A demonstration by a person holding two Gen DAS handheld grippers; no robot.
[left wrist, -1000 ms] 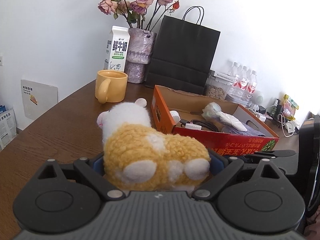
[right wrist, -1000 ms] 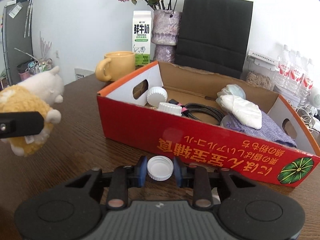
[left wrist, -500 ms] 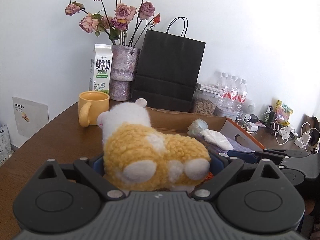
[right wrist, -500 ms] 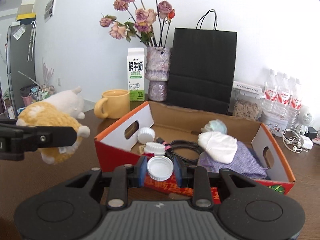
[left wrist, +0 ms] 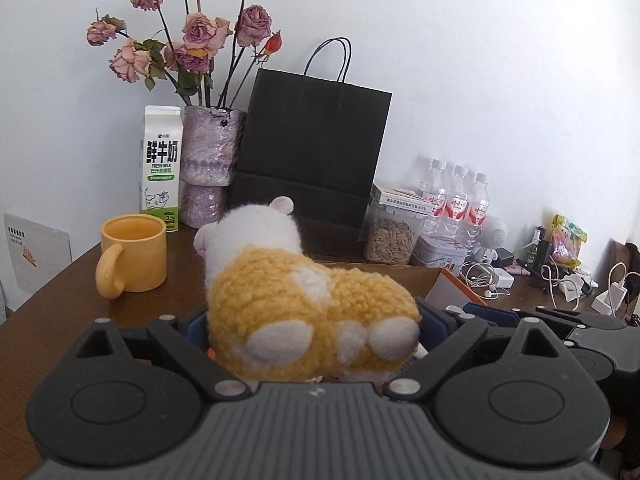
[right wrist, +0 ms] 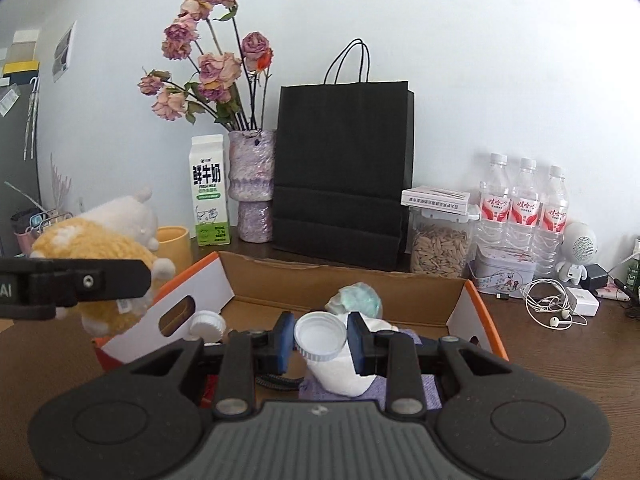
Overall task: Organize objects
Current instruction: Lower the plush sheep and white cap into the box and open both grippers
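Note:
A yellow and white plush toy (left wrist: 312, 312) sits between the fingers of my left gripper (left wrist: 314, 320), which is shut on it. In the right wrist view the same plush toy (right wrist: 100, 248) hangs at the left, above the left end of the red cardboard box (right wrist: 340, 280). My right gripper (right wrist: 320, 338) is shut on a white bottle cap (right wrist: 320, 330) and holds it over the inside of the box. Another white cap (right wrist: 208, 324), a white cloth (right wrist: 344, 380), a purple cloth and a black cable lie in the box.
On the brown table behind the box stand a yellow mug (left wrist: 134, 254), a milk carton (left wrist: 160, 168), a vase of dried roses (left wrist: 208, 160) and a black paper bag (left wrist: 312, 152). A seed jar (left wrist: 390, 236), water bottles (left wrist: 456, 200) and chargers with cables (left wrist: 560, 284) crowd the right.
Both grippers have risen and moved forward, each keeping its grip. The cap went from in front of the box to above its inside. The plush came up to the box's left end.

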